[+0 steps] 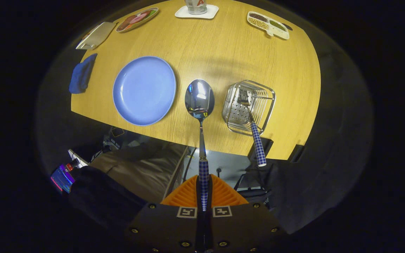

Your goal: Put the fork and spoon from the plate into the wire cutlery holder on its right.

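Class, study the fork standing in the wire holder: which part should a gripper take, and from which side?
Take the fork by its checked handle, from the near table edge. The handle juts beyond the wire holder, while the tines sit inside. The gripper is shut on the spoon.

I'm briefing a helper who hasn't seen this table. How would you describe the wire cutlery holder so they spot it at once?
On the wooden table, look right of the blue plate, past the spoon clamped in the gripper. The wire cutlery holder is the shiny metal basket there, the one with the checked-handled fork sticking out of it.
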Demonstrator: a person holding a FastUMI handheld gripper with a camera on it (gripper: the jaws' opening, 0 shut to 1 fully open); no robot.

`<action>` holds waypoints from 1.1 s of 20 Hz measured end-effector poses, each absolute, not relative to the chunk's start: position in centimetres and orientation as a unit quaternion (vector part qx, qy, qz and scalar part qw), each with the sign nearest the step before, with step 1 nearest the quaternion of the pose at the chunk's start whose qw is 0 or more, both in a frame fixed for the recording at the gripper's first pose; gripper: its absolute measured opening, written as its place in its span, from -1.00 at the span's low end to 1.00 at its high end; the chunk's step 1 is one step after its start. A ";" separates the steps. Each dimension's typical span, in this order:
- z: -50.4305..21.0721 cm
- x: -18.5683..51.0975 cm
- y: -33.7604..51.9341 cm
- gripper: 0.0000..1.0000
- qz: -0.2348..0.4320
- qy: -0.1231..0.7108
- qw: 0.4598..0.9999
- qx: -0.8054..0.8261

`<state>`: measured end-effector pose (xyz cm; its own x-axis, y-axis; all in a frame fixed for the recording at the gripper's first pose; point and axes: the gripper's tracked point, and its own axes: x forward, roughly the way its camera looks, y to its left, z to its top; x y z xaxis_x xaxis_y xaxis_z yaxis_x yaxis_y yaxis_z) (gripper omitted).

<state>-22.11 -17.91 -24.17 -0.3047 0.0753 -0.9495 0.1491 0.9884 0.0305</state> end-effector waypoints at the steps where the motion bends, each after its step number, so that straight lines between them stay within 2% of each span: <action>1: -24.0 -22.6 -18.4 -0.96 -0.034 0.811 0.580 0.070; 9: -24.9 -24.4 -22.5 -0.96 -0.070 0.830 0.547 0.080; 22: -27.4 -22.4 -24.5 -0.93 -0.094 0.856 0.499 0.096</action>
